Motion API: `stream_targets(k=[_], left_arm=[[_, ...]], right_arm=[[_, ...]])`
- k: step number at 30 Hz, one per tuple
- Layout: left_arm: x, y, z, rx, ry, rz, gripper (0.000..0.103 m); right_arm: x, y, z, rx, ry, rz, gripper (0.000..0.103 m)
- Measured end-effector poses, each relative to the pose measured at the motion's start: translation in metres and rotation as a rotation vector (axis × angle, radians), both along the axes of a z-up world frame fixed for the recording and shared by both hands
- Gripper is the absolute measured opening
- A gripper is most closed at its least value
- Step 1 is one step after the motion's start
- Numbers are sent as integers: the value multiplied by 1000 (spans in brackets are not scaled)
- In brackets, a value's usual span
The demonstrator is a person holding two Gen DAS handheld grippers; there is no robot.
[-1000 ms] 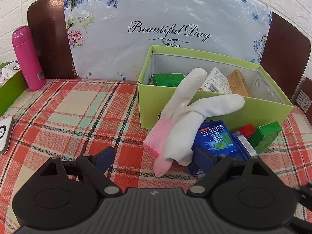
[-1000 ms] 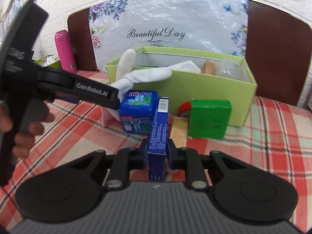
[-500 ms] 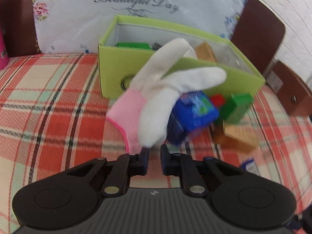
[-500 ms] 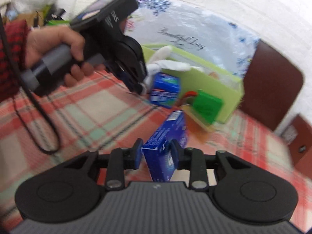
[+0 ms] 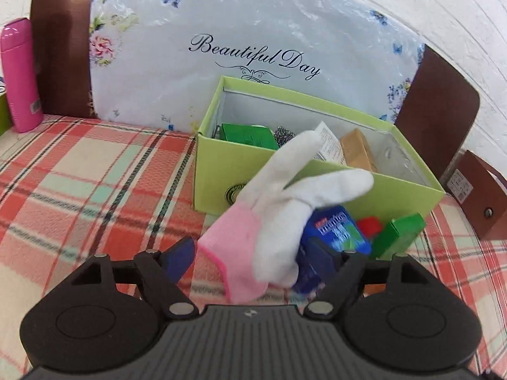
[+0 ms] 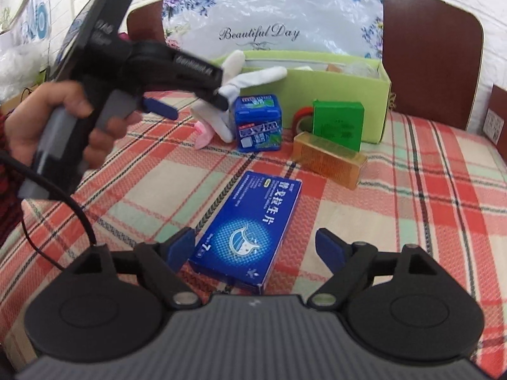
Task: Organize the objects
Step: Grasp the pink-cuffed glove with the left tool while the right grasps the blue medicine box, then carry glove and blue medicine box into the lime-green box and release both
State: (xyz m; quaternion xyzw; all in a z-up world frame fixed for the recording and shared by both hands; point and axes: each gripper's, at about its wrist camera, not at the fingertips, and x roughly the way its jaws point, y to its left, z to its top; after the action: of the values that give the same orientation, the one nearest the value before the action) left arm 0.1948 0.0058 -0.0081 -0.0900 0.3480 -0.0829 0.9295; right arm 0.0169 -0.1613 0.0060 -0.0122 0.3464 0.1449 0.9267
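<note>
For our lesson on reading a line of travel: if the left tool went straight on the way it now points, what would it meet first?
Most likely the white and pink glove, which lies between the open left tool fingers and just ahead. Behind it sits the blue mint tub; depth is uncertain.

Woven plaid tablecloth (image 6: 427, 190), coarse and matt. Knitted white glove (image 5: 285, 209) with pink ribbed cuff, soft and fuzzy, leaning on the lime-green box (image 5: 215, 171) of smooth matt card with pale lining. Beside that box, glossy blue plastic mint tub (image 6: 258, 123) and matt green carton (image 6: 337, 123). In front of the carton, tan pack (image 6: 329, 160) in shiny ribbed wrap. Nearer, flat blue carton (image 6: 250, 231) of glossy printed card. Behind the box, crinkled glossy floral film (image 5: 253, 41) over polished brown wood (image 5: 440, 101).
</note>
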Motion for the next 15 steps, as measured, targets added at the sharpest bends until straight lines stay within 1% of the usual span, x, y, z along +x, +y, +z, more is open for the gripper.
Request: stream_targets(k=[1, 2, 3, 4, 6, 8, 9, 11, 13, 14, 15], left_arm=[[5, 0, -3, -4, 20, -26, 34], [8, 1, -8, -20, 63, -69, 9], [7, 4, -12, -47, 100, -95, 6], [-2, 7, -14, -60, 107, -110, 6], [-28, 11, -14, -20, 99, -168, 6], [-58, 20, -16, 14, 108, -209, 6], [-71, 24, -16, 27, 114, -216, 7], [-87, 28, -14, 76, 114, -185, 22], [-90, 28, -12, 117, 77, -158, 68], [-90, 27, -12, 126, 53, -145, 73], [-86, 24, -13, 131, 40, -137, 75]], right_arm=[[1, 0, -2, -1, 3, -4, 83], [1, 0, -2, -1, 4, -5, 83], [1, -1, -3, -1, 4, 0, 83], [2, -3, -3, -2, 6, 4, 83], [4, -6, -4, -10, 25, 8, 86], [6, -11, -3, -8, 33, 5, 87], [7, -12, -3, -6, 41, -2, 88], [11, -12, -5, 4, 46, -10, 88], [16, -5, -7, -8, 53, -19, 87], [16, 0, -7, -17, 47, -20, 87], [17, 3, -8, -20, 39, -23, 87]])
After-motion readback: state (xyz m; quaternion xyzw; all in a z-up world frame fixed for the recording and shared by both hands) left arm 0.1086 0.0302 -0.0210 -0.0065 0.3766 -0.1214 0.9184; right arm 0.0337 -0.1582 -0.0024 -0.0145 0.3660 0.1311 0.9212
